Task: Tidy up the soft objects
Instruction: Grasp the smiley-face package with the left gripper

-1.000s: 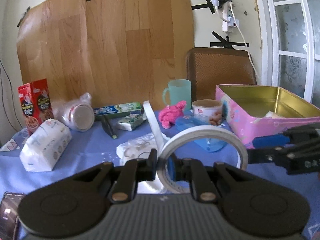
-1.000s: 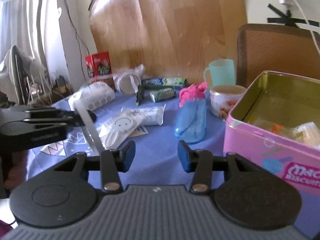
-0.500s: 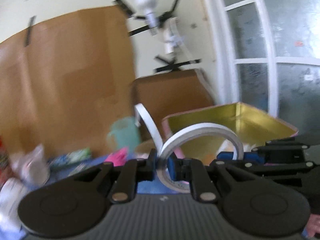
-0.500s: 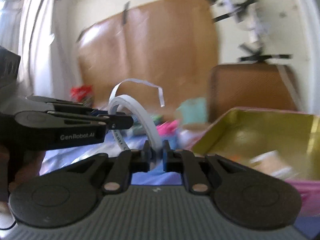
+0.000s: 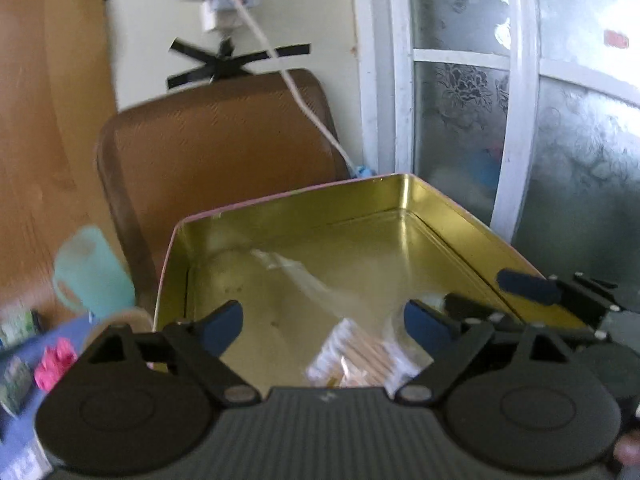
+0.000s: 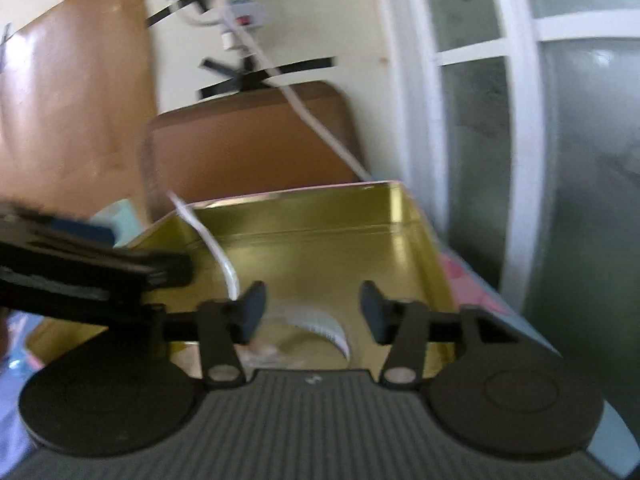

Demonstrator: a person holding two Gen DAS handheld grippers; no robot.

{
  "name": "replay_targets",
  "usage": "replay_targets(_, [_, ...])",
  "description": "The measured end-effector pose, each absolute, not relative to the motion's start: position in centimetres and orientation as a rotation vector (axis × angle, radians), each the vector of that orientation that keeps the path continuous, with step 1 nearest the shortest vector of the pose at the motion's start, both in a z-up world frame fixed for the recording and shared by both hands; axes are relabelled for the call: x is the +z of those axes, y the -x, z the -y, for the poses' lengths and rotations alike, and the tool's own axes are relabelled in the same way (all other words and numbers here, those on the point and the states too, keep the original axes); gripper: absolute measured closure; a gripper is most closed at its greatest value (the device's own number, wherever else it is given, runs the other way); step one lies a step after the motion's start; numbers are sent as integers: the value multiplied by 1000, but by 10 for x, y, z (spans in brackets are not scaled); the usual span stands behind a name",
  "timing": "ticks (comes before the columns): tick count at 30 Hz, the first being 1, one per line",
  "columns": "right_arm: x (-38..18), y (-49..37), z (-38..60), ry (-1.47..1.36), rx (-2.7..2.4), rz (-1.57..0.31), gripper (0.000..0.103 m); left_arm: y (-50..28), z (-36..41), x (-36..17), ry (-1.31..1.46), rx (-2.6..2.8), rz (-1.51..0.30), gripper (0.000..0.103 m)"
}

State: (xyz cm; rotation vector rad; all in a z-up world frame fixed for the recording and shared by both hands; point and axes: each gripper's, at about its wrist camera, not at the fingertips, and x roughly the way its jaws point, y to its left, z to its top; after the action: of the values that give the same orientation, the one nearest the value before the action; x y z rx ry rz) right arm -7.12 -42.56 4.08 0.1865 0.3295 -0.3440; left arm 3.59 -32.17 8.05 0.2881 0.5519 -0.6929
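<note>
**Both grippers spread over the tin**

The left gripper (image 5: 323,320) and right gripper (image 6: 313,308) both have jaws apart, gripping nothing. The white tape roll (image 6: 316,322) lies inside the gold-lined tin (image 5: 280,210), beside a blurred packet (image 5: 356,364).

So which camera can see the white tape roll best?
The right wrist view: the white tape roll lies inside the gold tin, between the open right gripper fingers. The left wrist view shows only a pale blur there.
</note>
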Motion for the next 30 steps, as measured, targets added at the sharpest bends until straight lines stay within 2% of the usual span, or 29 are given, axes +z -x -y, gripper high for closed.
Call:
replay_targets(8, [37,111,407,-260,-260,-179,44,-17,204,86,-149,-645,-465,13])
replay_targets(15, [38,109,335,-218,31,-198,56,-8,75,70,-47,-432,-484,18])
replay_targets(24, [33,49,240,-142,284,-393,56,-10,-57,38,132,-200,-550,28])
replay_targets(30, [26,11,181,-111,452,-535,54,-3,-90,20,222,-217,-587,29])
